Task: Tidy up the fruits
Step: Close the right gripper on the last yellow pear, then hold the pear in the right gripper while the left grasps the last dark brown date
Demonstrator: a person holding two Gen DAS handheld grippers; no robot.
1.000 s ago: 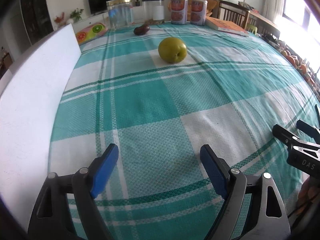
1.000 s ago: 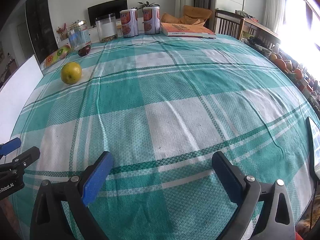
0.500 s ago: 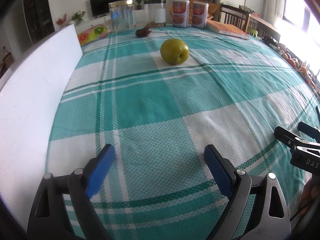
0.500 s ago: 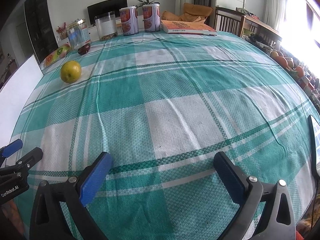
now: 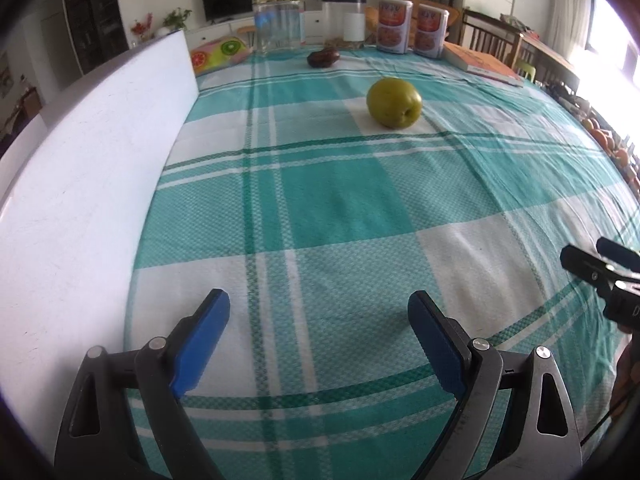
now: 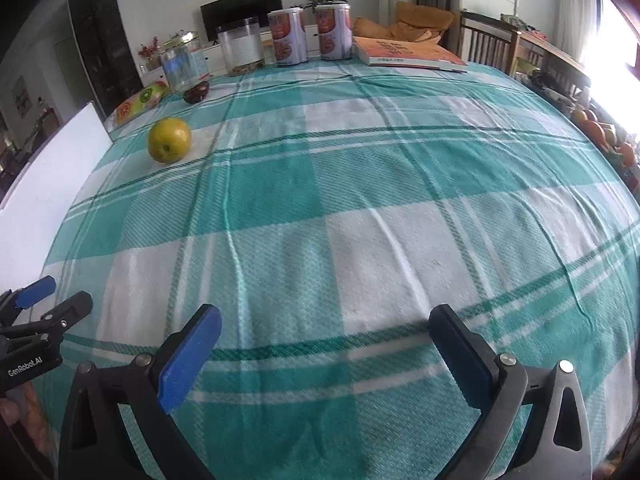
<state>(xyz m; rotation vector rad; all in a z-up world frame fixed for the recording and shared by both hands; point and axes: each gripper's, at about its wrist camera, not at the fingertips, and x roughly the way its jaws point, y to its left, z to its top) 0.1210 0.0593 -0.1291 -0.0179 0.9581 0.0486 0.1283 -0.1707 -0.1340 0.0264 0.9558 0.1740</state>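
Note:
A yellow-green pear (image 5: 394, 102) lies on the teal plaid tablecloth (image 5: 328, 200), well ahead of my left gripper (image 5: 318, 312); it also shows at the far left in the right wrist view (image 6: 169, 139). A small dark brown fruit (image 5: 323, 58) lies farther back by the jars, also in the right wrist view (image 6: 197, 92). Both grippers are open and empty, low over the table's near part. My right gripper (image 6: 326, 328) sits to the right of the left one, whose fingertips (image 6: 48, 300) show at its left edge.
A white board (image 5: 88, 184) stands along the table's left edge. At the back stand a clear glass jar (image 5: 278, 22), a white container (image 5: 354, 24), two printed cans (image 5: 412, 26), a book (image 5: 484, 64) and a fruit-print packet (image 5: 216, 50). Oranges (image 6: 600, 132) lie off the right side.
The left gripper has moved slightly forward and turned a little left, so the pear sits more to the right. The right gripper has barely shifted. Both stay open.

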